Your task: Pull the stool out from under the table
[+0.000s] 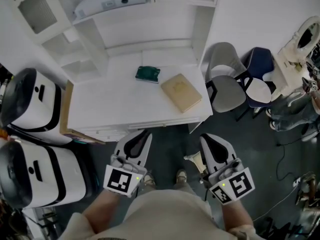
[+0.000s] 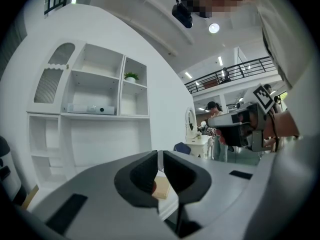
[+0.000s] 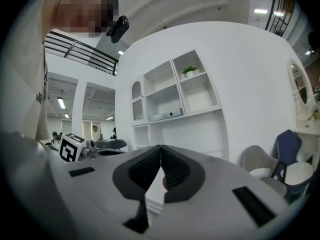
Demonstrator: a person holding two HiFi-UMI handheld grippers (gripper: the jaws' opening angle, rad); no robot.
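1. At the far left, two white-and-black appliances (image 1: 31,103) (image 1: 37,176) stand on the floor, one nearer the person than the other.
2. A thin brown board (image 1: 67,109) leans against the left end of the white bench (image 1: 100,104).
3. The bench has a white shelf unit (image 1: 92,41) at its back. A small dark green object (image 1: 147,74) lies near the middle of the bench. A flat tan book (image 1: 181,92) lies just to its right, near the right front corner, and the two are apart.
4. The left gripper (image 1: 145,134) is held below the bench's front edge and points toward it. Its jaws are pressed together with nothing between them.
5. The stool cannot be made out for certain. Only a small pale tan piece (image 1: 194,160) shows low down, between the two grippers and just beside the right one, below the bench's front edge.
6. The right gripper (image 1: 207,137) points the same way, near the bench's right front corner. Its jaws are also pressed together and hold nothing.
7. To the right of the bench stand a grey chair (image 1: 226,81) and a dark blue chair (image 1: 257,74), close together.
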